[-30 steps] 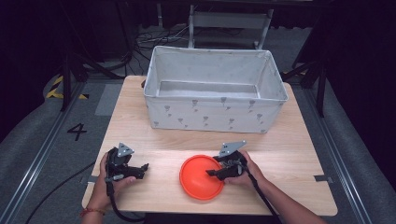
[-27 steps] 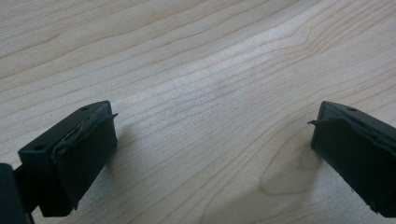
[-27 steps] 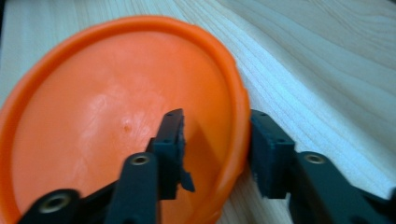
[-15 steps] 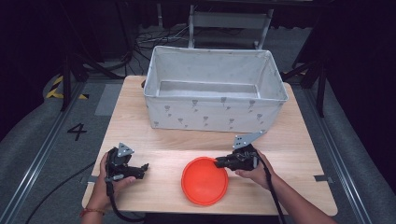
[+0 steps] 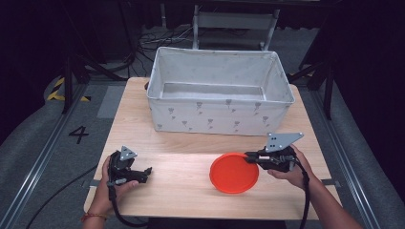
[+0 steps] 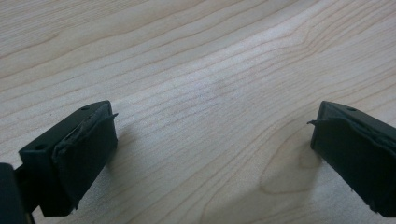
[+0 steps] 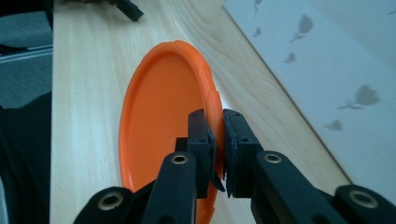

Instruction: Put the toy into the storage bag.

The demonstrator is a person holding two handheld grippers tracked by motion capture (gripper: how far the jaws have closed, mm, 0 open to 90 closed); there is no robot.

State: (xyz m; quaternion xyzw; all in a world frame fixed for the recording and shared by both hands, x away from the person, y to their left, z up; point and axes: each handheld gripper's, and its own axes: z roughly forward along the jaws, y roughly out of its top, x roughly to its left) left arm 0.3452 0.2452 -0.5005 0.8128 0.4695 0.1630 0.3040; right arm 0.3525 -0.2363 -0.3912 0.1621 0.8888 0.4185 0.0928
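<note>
An orange plate [image 5: 234, 173] hangs tilted just above the wooden table [image 5: 181, 186], right of centre. My right gripper [image 5: 249, 156] is shut on its right rim, held level by a hand coming from the right. In the right gripper view the two pads [image 7: 201, 135] pinch the plate's [image 7: 163, 116] edge, and the plate stands nearly on edge. My left gripper [image 5: 145, 172] rests low over the table's front left in a hand. Its jaws stand wide open [image 6: 215, 140] with only bare wood between them.
A large white fabric bin [image 5: 219, 117] with a grey flower print stands across the back of the table, open at the top. Its wall [image 7: 327, 70] runs close beside the held plate. Dark floor and rails surround the table.
My right gripper has shut on the plate's rim, then lifted it and carried it to the right, tilting it. The left gripper has stayed where it was.
</note>
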